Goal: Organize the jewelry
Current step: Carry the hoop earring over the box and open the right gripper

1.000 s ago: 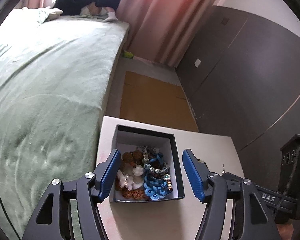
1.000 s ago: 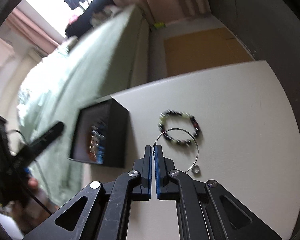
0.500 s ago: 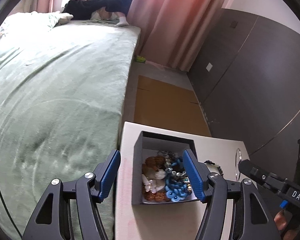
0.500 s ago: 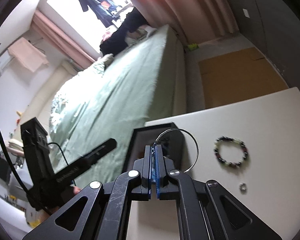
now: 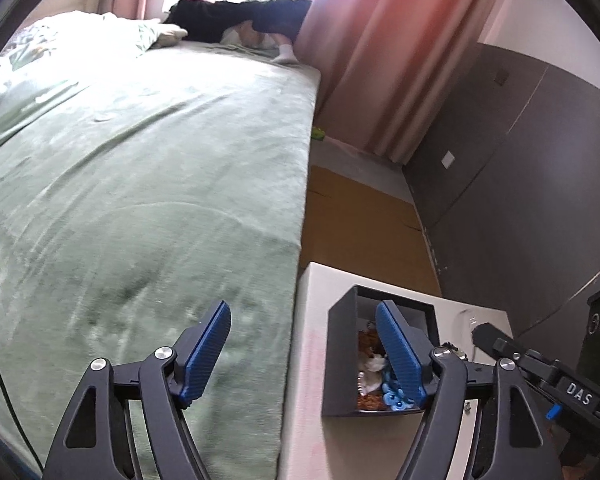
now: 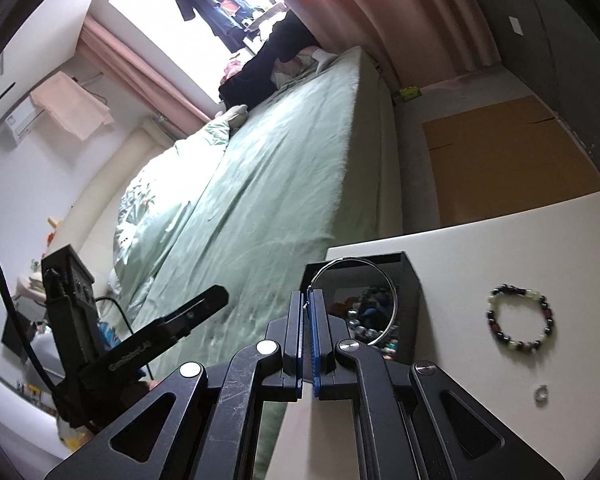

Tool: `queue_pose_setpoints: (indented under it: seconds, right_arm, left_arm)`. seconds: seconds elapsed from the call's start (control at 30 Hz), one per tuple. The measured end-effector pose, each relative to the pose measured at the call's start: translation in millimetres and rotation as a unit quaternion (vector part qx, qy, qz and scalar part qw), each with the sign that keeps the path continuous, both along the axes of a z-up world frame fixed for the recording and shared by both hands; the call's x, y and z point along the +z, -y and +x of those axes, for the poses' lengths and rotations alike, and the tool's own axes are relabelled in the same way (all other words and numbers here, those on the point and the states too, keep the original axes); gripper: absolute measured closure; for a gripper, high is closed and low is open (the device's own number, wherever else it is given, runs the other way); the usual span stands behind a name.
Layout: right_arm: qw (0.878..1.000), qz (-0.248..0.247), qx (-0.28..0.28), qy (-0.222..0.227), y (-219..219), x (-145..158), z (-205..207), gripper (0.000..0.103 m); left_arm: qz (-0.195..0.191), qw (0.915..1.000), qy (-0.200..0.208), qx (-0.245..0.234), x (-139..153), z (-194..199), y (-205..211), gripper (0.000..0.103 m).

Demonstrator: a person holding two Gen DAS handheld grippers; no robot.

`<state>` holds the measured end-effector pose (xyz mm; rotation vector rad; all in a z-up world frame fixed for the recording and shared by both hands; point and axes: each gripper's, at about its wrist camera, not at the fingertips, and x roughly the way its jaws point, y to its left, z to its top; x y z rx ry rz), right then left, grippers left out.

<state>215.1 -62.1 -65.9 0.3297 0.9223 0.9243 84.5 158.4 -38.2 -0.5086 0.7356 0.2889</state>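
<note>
Green bedding (image 5: 140,184) fills the left of both views, a bed running back to a bright window with pink curtains (image 5: 364,52). In the left wrist view the left tool (image 5: 304,354) hangs over the bed's edge with its blue pads spread wide and nothing between them; its jaws have just been opening further. Its right pad sits in front of the black jewelry box (image 5: 340,360), which stands on the white tabletop (image 5: 308,432) close to the corner nearest the bed. Inside the box lies a heap of beads, brown, white and blue, partly hidden by that pad. Further right in this view the black body of the right tool reaches in from the edge.

In the right wrist view the left tool's black frame shows at the left, over the bed. At the middle, the right tool (image 6: 307,300) has its pads pressed together on a thin silver bangle (image 6: 392,300), pinching the wire at its left side; the hoop stands up beyond the fingertips, in front of the open jewelry box (image 6: 414,280). To the right of the box, a beaded bracelet (image 6: 522,318) of dark and pale green beads lies flat on the tabletop (image 6: 500,240). Nearer the camera from it, apart, a small ring (image 6: 541,393) lies on the same surface.
</note>
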Motion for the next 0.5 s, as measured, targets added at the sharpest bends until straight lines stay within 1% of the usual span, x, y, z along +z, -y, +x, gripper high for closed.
queue_pose_setpoints:
  seconds: [0.03,0.07,0.13,0.2,0.3,0.47,0.5]
  right_arm:
    - [1.0,-0.002,0.0,-0.002,-3.7,-1.4,1.2,0.097]
    - [1.0,-0.006,0.003,-0.008,-5.7,-2.8,2.5,0.093]
    - [1.0,-0.015,-0.002,-0.016,-4.6,-6.0,3.9,0.062]
    - [0.999,-0.022,-0.022,-0.003,3.2,-4.6,1.6,0.054]
    - [0.999,-0.028,-0.032,-0.003,16.0,-0.4,3.1,0.053]
    - [0.997,-0.037,-0.066,0.004,48.5,6.5,4.0,0.053]
    - [0.997,-0.04,-0.073,0.002,54.6,7.1,5.4,0.05]
  left_arm:
    - [0.0,1.0,0.0,0.002,0.2,-1.0,-1.5,0.027]
    - [0.002,1.0,0.001,0.004,0.6,-2.0,-2.4,0.027]
    - [0.005,1.0,0.001,0.005,1.4,-2.6,-2.5,0.026]
    - [0.005,1.0,0.002,0.003,2.0,-2.0,-1.6,0.026]
    - [0.006,1.0,0.003,-0.002,2.9,-0.3,4.3,0.026]
    - [0.014,0.9998,0.007,-0.015,5.6,5.5,22.1,0.026]
    - [0.013,0.9997,0.009,-0.017,6.1,6.6,25.5,0.026]
